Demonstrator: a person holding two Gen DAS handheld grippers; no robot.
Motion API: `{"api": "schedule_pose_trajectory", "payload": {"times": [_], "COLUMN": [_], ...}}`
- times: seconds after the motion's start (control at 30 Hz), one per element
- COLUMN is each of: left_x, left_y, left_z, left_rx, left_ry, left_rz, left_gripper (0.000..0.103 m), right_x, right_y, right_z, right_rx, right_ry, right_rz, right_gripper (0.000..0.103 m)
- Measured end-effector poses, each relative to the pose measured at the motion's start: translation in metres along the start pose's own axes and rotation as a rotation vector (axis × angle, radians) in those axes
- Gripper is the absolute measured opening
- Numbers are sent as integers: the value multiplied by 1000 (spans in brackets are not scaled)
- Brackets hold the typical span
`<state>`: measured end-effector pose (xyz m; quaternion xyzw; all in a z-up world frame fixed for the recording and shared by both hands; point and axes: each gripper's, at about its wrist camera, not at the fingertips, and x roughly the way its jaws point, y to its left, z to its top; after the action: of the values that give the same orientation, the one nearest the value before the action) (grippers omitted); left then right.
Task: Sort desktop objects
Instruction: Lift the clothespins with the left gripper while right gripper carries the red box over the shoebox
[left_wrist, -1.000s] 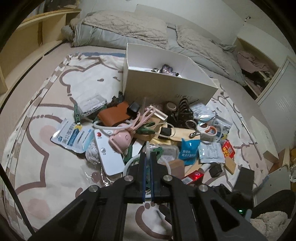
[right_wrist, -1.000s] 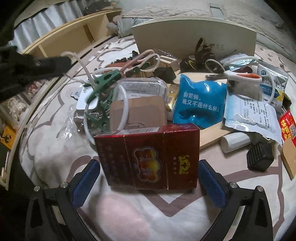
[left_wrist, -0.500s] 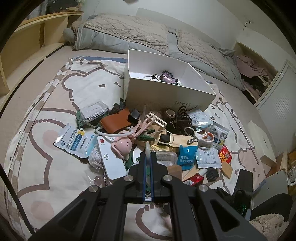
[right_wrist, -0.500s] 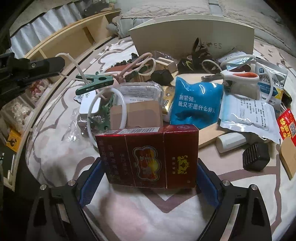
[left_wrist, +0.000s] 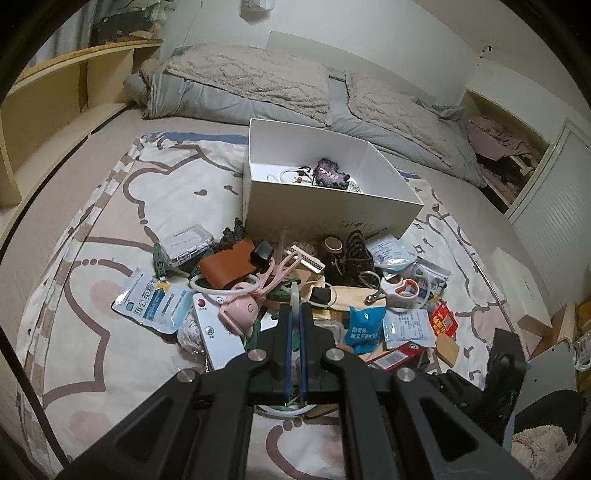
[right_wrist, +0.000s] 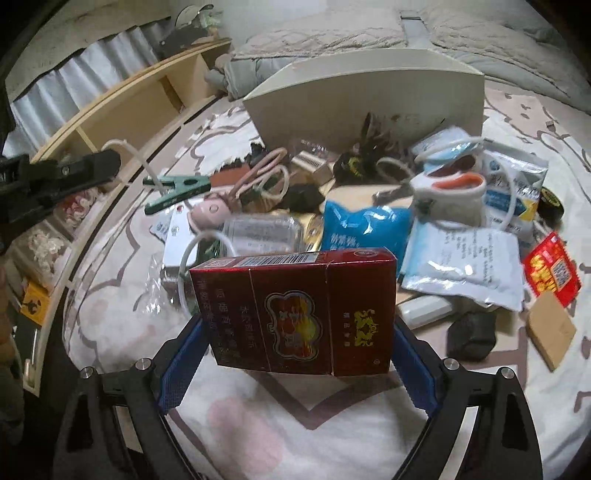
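Between the right hand-held gripper (right_wrist: 297, 345) pads sits one clamped red carton (right_wrist: 295, 310); the left (left_wrist: 294, 325) pinches one white cord (left_wrist: 294, 295).

I can read only "SHOES", handwritten on the front wall of the white box (left_wrist: 343, 218); other print is too blurred.

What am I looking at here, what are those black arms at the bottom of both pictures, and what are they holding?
There is no robot. A person holds a tool with a two-finger claw in each hand, and a wide-angle camera on each tool looks along its fingers, one picture per tool. The left claw is shut on a white cord with a green clip hanging from it. The right claw has just been closing and grips a red carton between its pads. Small clutter lies on a patterned blanket, with an open white box behind.
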<state>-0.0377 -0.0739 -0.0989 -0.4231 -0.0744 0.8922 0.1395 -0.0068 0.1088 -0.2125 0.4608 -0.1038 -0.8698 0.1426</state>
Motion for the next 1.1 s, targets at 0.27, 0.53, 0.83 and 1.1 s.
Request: {"api": "schedule_pose_trajectory", "payload": {"times": [0.27,0.53,0.83,1.1], "left_x": [-6,-12,-16,-31], "left_y": [-11,-23,-31,-39], "left_z": [5,12,19,31], "left_rx": [25,49,57,59], "left_ry": [-28,-65,-87,-143], "left_rz": [5,20,27,24], "left_gripper": [4,4,4,4], "right_x": [-23,-45,-76,-111], "right_y": [-3,-11,-25,-22], "right_z": [15,26,42,70], "right_rx": [-7,1,47,-12], "right_ry": [-47,-71,-85,-127], "right_rz": [-6,-13,4,-18], "right_gripper": [94,94,94,94]}}
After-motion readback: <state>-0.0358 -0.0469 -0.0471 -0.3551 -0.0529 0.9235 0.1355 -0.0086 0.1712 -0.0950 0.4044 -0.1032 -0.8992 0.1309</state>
